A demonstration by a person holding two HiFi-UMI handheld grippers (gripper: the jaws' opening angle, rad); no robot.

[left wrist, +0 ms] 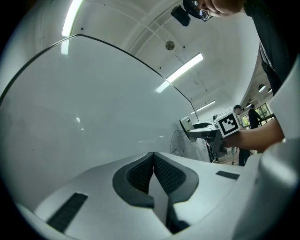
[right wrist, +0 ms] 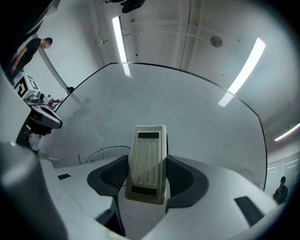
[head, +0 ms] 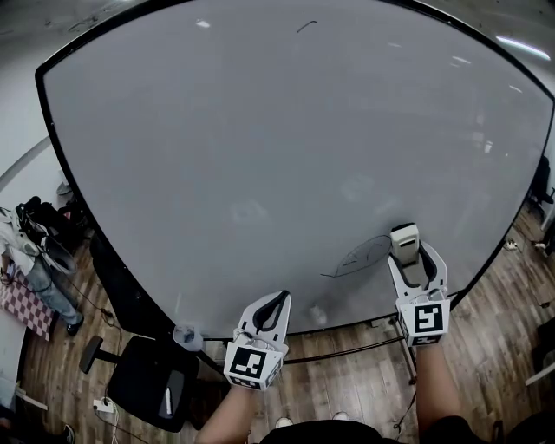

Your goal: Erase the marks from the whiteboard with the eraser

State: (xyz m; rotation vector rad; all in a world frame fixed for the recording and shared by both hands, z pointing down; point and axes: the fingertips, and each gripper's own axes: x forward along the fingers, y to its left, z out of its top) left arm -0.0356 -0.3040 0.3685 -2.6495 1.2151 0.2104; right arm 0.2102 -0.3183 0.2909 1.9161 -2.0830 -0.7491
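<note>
Whiteboard (head: 260, 156) fills my view. My left tool (head: 279, 300) is closed on nothing; my right tool (head: 414, 254) grips the eraser (head: 404, 240), long axis along the jaws, pointing at the board, beside a looping mark (head: 360, 256).

Whiteboard ahead, both tools low in front of it.

The whiteboard (head: 260, 130) fills the field in front. The right tool (head: 415, 253) is at the board's lower right with the eraser (head: 404, 240) between its jaws, pointed at the board; contact cannot be told. A drawn mark (head: 360, 256) lies on the board just left of the eraser. A small stroke (head: 305, 26) sits near the board's top edge, well apart. The left tool (head: 279, 300) is lower and to the left, below the board's bottom edge. An office chair (head: 147, 377) stands on the floor (head: 494, 347), left of the left tool.
</note>
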